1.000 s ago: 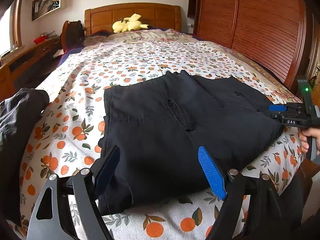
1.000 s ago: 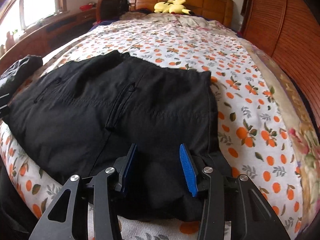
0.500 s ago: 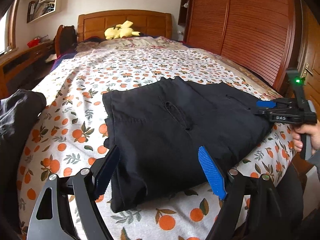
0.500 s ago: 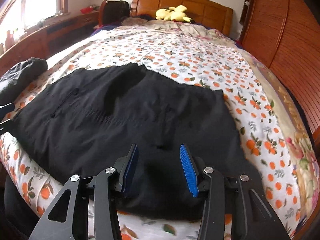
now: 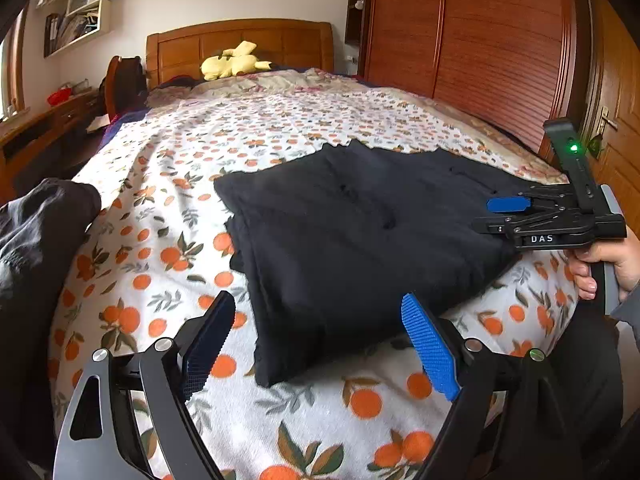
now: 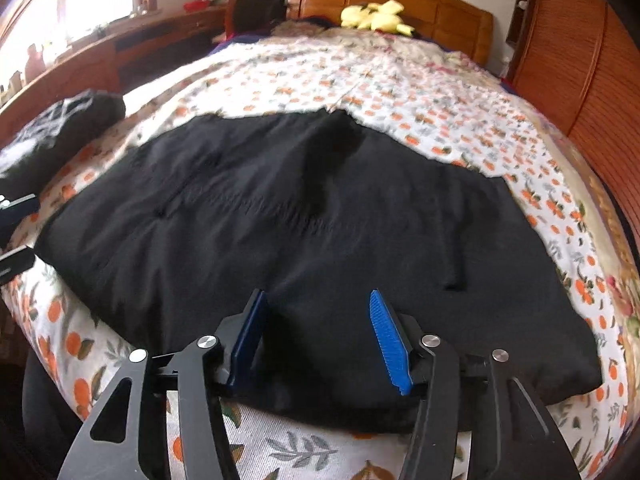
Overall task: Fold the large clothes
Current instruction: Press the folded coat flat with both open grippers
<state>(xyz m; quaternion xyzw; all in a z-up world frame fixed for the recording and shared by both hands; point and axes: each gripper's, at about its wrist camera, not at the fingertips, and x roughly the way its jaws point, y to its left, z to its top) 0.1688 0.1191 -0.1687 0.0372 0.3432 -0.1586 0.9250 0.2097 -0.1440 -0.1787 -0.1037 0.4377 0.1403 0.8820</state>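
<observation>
Two grippers hang over the foot of a bed (image 5: 304, 128) spread with an orange-print sheet, where I have a folded black garment (image 5: 360, 240) lying flat near the edge closest to me. My left gripper (image 5: 320, 340) has its jaws spread wide, having just eased a little further apart; they hover above the garment's near-left corner, the dark pad over bare sheet, the blue pad (image 5: 430, 352) at the cloth's front edge, and nothing is pinched between them. My right gripper (image 6: 316, 328) has also just been opening. Its jaws stand partly apart over the front hem of the garment, and black cloth fills the gap, but neither pad presses on it as far as I can see. From the left wrist camera, the right gripper juts in from the right side above the garment's far-right corner, held by a hand (image 5: 612, 264). A second dark garment (image 5: 36, 248) is heaped at the left edge of the bed. A yellow plush toy (image 5: 232, 65) rests against the wooden headboard (image 5: 240, 44); a slatted wooden wardrobe (image 5: 500, 48) flanks the right side.
</observation>
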